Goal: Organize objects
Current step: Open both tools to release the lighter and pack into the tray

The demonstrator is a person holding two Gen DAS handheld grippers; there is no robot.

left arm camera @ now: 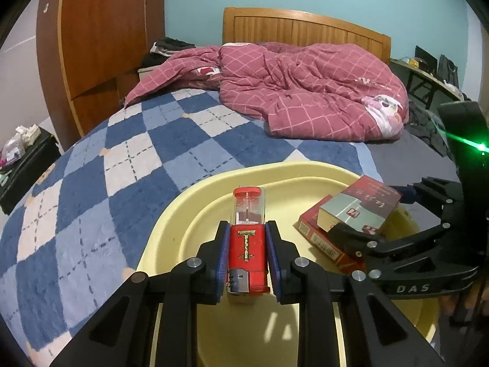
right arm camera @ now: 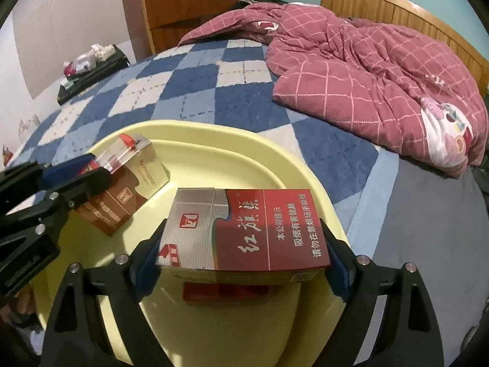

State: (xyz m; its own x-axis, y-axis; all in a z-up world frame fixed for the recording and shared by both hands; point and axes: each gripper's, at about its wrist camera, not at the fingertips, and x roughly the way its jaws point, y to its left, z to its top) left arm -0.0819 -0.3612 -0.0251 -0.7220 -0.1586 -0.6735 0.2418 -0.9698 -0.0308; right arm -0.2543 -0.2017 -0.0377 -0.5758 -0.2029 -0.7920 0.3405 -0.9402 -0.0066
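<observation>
My left gripper (left arm camera: 247, 229) is shut on a red lighter (left arm camera: 247, 244) with a clear end, held over a pale yellow basin (left arm camera: 171, 214) on the bed. To its right, my right gripper (left arm camera: 376, 214) grips a red and silver cigarette pack (left arm camera: 360, 205) by its sides. The right wrist view shows this pack (right arm camera: 244, 229) between the right gripper's (right arm camera: 243, 234) blue pads. A red pack (right arm camera: 226, 293) lies in the basin (right arm camera: 214, 131) beneath it. At the left, the left gripper (right arm camera: 91, 168) holds the lighter (right arm camera: 122, 150) just over a brown pack (right arm camera: 122, 202) in the basin.
The basin sits on a blue and white checked blanket (left arm camera: 122, 168). A rumpled pink checked quilt (left arm camera: 305, 91) lies farther back, before a wooden headboard (left arm camera: 305, 27). A wooden wardrobe (left arm camera: 107, 30) and a black side table (left arm camera: 27, 159) with clutter stand at the left.
</observation>
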